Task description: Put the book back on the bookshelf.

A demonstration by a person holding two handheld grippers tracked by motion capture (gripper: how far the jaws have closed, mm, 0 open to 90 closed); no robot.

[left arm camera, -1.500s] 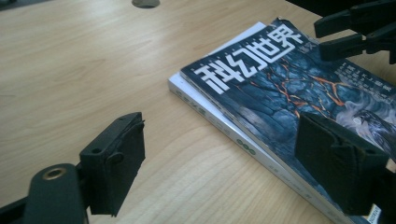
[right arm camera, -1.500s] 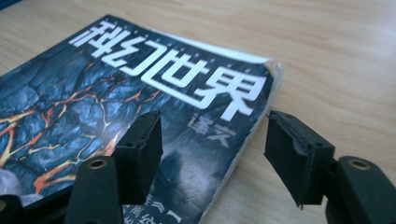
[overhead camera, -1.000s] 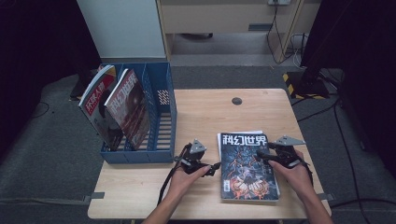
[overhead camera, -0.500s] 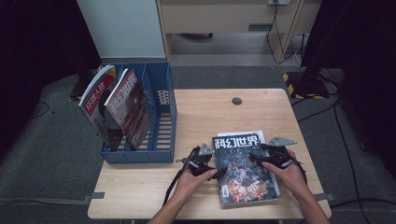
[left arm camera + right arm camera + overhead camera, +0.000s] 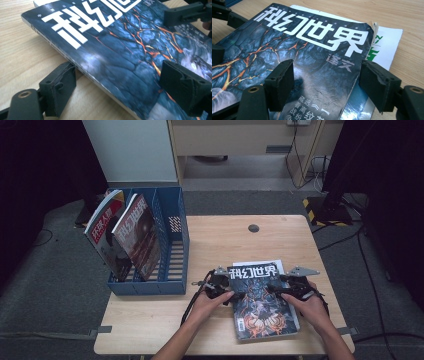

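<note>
Btwn both tools' open jaws: magazine (image 5: 260, 300), flat on table.

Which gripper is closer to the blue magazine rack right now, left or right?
Left. The left gripper sits at the dark magazine's left edge, just right of the blue magazine rack. The right gripper is at the magazine's far edge, farther off.

The top magazine (image 5: 261, 302) hides most of the lower magazine (image 5: 384, 42) (green print).
</note>
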